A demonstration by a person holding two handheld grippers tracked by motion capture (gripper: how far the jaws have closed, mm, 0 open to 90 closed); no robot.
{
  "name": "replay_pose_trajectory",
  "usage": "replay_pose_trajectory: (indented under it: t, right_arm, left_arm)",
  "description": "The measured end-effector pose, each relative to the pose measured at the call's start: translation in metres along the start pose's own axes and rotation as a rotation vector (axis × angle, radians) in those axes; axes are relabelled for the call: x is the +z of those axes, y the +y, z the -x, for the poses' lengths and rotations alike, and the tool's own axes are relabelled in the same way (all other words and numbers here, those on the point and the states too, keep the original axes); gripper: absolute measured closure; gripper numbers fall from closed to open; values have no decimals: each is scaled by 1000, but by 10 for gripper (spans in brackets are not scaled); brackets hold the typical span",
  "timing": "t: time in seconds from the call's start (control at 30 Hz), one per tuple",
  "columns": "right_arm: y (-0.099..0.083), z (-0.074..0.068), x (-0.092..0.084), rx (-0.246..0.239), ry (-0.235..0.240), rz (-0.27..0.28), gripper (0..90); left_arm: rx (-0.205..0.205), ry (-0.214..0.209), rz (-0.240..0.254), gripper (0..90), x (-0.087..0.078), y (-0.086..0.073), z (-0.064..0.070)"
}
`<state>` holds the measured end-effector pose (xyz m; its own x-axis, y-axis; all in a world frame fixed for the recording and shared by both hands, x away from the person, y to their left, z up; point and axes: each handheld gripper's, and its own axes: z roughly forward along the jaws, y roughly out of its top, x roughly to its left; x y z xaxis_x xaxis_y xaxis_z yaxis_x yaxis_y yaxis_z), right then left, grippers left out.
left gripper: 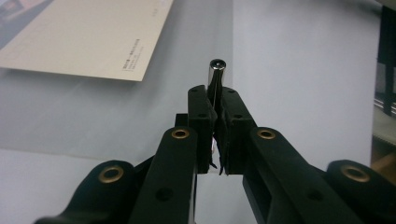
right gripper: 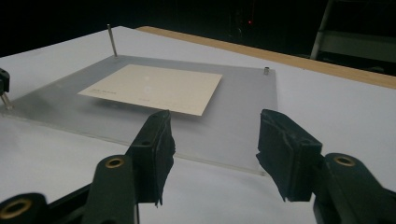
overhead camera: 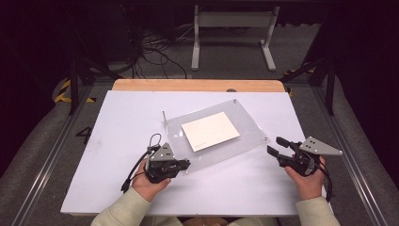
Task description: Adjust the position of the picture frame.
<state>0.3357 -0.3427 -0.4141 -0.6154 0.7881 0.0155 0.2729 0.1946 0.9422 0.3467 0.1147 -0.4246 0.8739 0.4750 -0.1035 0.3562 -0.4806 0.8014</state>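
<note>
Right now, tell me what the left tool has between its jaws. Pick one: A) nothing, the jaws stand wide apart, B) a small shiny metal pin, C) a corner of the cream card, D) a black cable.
B: in the left gripper view the left tool is shut on a small shiny metal pin, whose rounded end sticks up above the pads, clear of the cream card.

A card [overhead camera: 210, 130] lies on the clear panel [overhead camera: 244, 141]; a pin [overhead camera: 164, 116] stands at the panel's far left corner.
</note>
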Motion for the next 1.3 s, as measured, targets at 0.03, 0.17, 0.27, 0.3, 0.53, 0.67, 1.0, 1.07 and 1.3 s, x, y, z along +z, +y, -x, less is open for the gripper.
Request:
replay_pose_trajectory:
  t: [0.03,0.17,0.27,0.3,0.53,0.67,1.0,1.07,1.3]
  right_arm:
    - [0,0,0,0,10,-2,471]
    - [-1,1,2,-12,40,-16,543]
    - [-1,1,3,-17,46,-21,576]
    - [-1,1,4,-25,49,-25,594]
    - [-1,1,7,-31,53,-42,620]
    - [-1,0,10,-27,57,-61,639]
    - [7,1,23,-16,54,-136,614]
    - [9,2,26,-12,59,-150,617]
    - [17,4,48,-40,96,-222,671]
  left_arm:
    - [-10,9,2,851,-2,-1,-3]
    - [-42,48,12,852,-9,-6,-17]
    - [-64,71,13,852,-13,-10,-25]
    - [-75,79,15,851,-13,-11,-27]
    - [-121,158,2,848,-14,-19,-39]
    - [-141,191,-48,838,-9,-22,-40]
    - [-153,182,-32,582,-14,-27,-38]
    - [-141,179,-18,553,-19,-29,-36]
    - [-111,186,16,464,-35,-34,-32]
